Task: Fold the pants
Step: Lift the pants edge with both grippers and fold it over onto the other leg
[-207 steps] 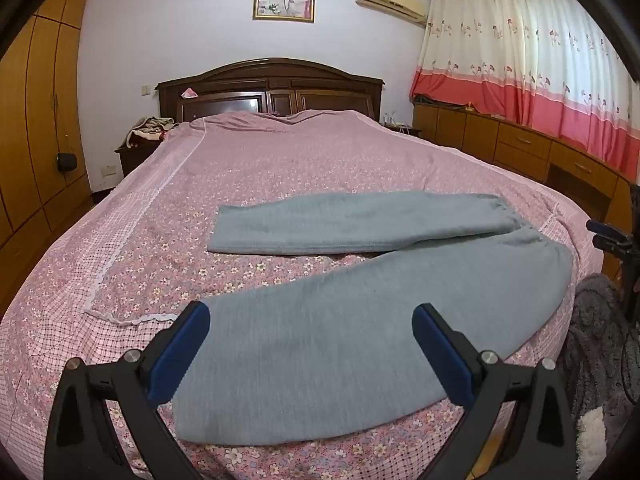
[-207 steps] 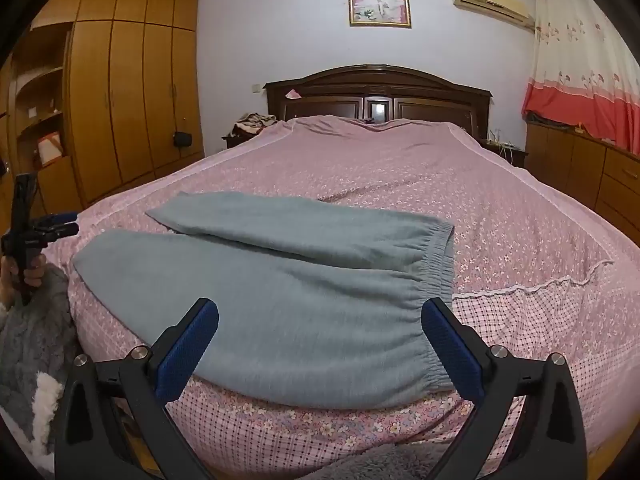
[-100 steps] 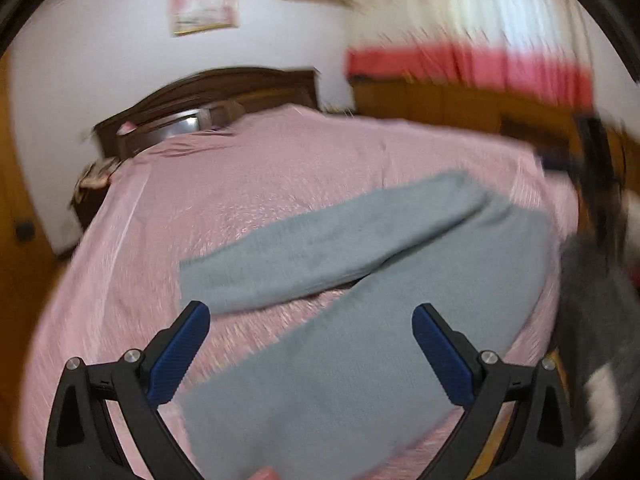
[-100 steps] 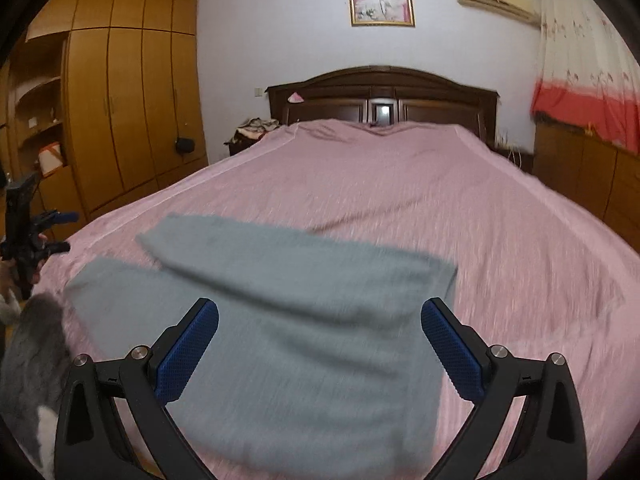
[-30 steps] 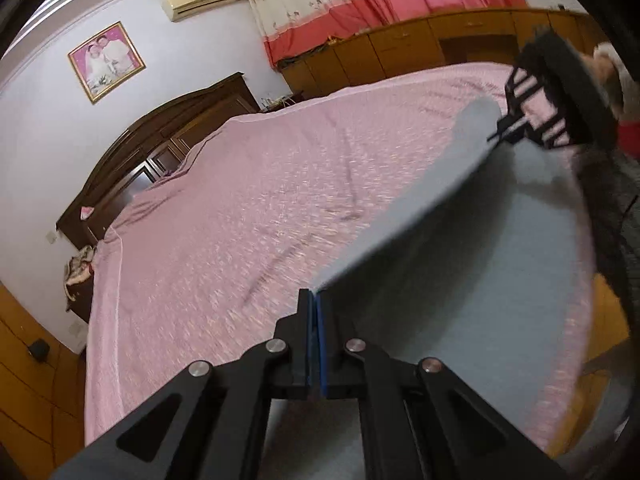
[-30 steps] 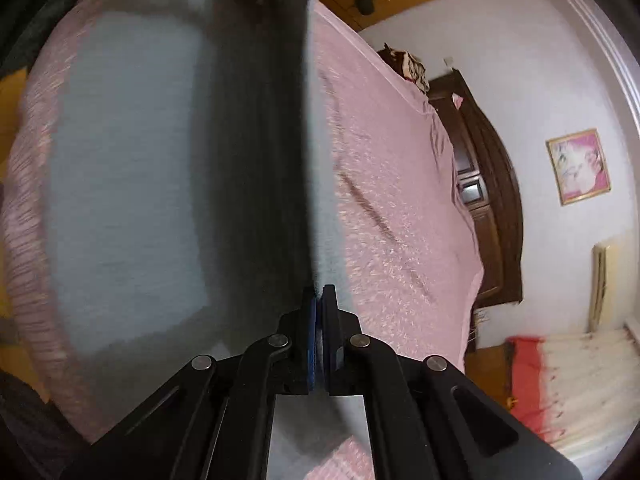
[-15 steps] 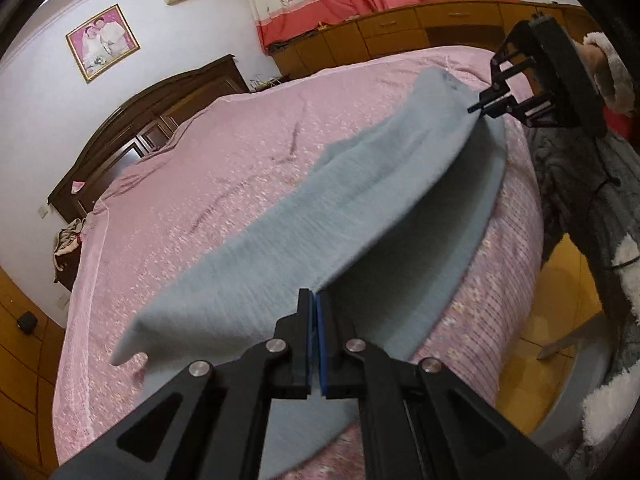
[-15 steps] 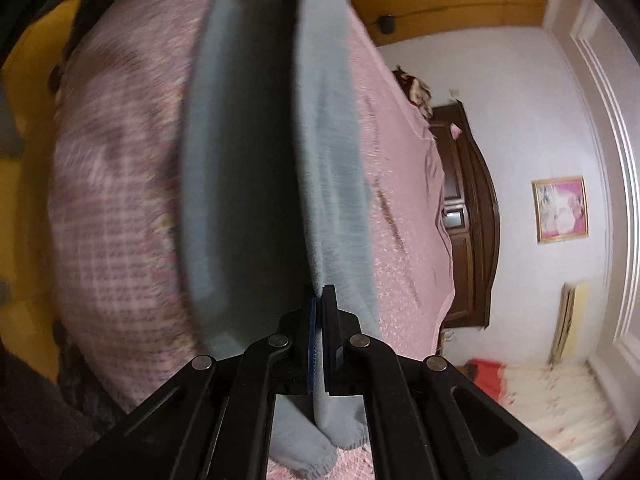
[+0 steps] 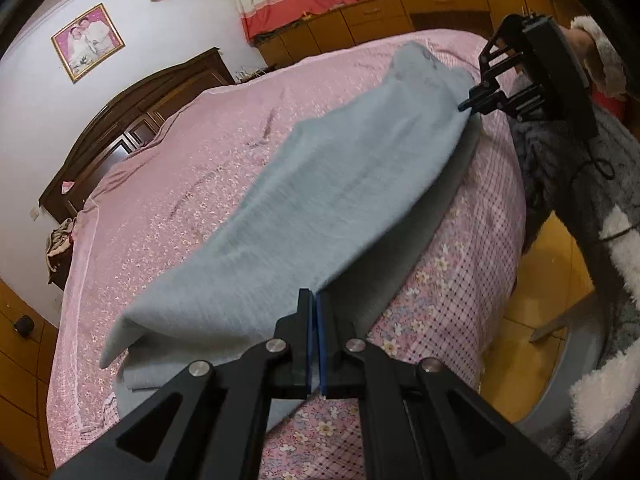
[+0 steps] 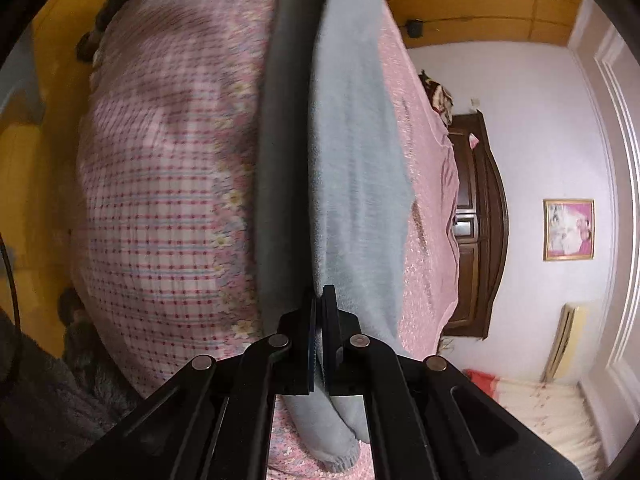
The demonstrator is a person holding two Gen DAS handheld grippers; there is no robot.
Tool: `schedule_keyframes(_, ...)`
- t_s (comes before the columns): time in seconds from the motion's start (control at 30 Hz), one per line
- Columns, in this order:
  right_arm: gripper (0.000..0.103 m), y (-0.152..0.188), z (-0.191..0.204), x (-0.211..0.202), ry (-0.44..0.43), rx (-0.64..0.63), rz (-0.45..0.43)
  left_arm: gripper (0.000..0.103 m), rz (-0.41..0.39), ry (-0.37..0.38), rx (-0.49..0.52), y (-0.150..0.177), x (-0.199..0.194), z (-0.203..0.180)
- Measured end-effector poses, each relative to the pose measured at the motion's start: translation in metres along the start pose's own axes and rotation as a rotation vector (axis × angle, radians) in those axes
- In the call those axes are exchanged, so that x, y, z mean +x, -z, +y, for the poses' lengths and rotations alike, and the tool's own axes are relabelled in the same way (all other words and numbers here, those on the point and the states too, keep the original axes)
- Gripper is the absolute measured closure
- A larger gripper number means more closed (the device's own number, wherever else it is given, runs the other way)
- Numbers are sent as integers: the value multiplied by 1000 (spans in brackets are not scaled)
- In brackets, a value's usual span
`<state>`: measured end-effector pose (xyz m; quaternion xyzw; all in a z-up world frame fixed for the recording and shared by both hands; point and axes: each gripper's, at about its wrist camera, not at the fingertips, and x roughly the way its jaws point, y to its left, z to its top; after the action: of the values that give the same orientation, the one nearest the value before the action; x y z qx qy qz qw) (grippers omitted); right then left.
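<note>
Since half a second ago the soft grey fleece pants (image 9: pixel 320 184) have been drawn further toward the near edge of the bed with the pink floral cover (image 9: pixel 192 168), one leg folded over the other. The left gripper (image 9: pixel 315 344) is clenched on the cuff-end edge; the right gripper (image 10: pixel 319 344) is clenched on the waistband end, holding the fold taut between them.

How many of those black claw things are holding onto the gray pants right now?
2. The left claw pinches the gray pants near the leg end, and the right claw pinches the far waist end.
</note>
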<state>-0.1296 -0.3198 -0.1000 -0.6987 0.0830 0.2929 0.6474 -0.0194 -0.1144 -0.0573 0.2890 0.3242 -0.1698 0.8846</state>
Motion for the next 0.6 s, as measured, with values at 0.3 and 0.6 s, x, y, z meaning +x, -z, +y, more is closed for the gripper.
schedule_keyframes(0.3,100,6,8,0,4,-10,3,101,25,14,22,7,8,-8)
schedule_keyframes(0.6,100,9,24,-6,2,-41,4,101,29,14,23,13,12,-15)
